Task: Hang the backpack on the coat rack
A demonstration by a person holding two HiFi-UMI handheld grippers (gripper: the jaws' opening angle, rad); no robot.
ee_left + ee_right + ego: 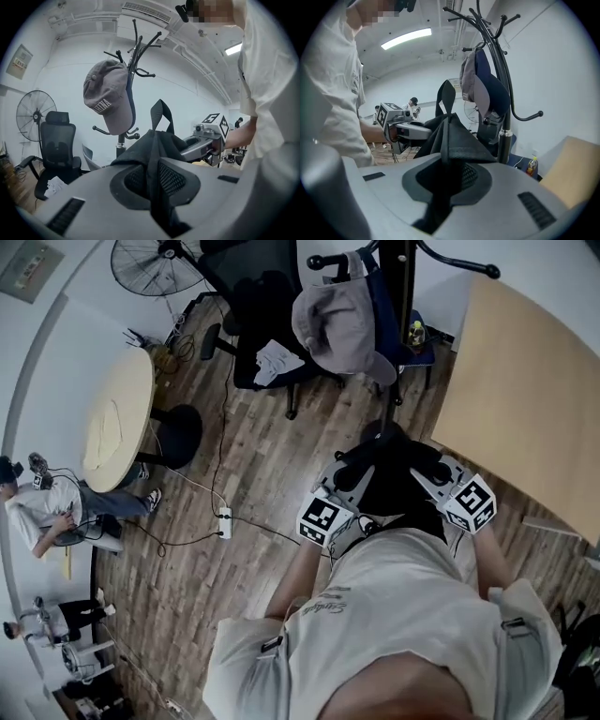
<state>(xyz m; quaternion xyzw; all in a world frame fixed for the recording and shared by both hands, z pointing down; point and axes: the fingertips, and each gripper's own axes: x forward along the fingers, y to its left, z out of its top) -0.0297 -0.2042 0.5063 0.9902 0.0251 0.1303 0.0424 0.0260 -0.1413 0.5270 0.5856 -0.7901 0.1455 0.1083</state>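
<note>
- Holding a black backpack (394, 479) clear of the wooden floor (272, 465), just ahead of the torso, at 12 o'clock from the body in the head view.
- Pinching a fold of the bag's fabric in the left claw (152, 176), jaws clenched on it, with cloth bunched up through the gap.
- Gripping another fold in the right claw (447, 176), jaws clamped on the cloth in the same way.
- Facing each other across the bag. Right claw at 3 o'clock in the left gripper view, left claw at 9 o'clock in the right gripper view, each close beside the bag.
- Rising from the top of the bag, a webbing carry loop (161, 115), upright and on no hook.
- Just beyond the bag at 12 o'clock in the head view, the black coat rack (405, 296). Near the bag, contact impossible to tell.
- Hanging on the rack, a grey cap (342, 329), with a dark blue cloth (499, 96) behind it.
- At 11 o'clock, left of the rack, a black office chair (258, 306) and a standing fan (155, 263).
- At 9 o'clock, a round tabletop (117, 418). At 2 o'clock, a pale wooden tabletop (525, 390).
- Near the foot of the rack, a small bottle (530, 165).
- On the floor at 9 o'clock from the claws, a white power strip (225, 521) on its cable.
- Far off at 8 o'clock, a seated person (37, 512).
</note>
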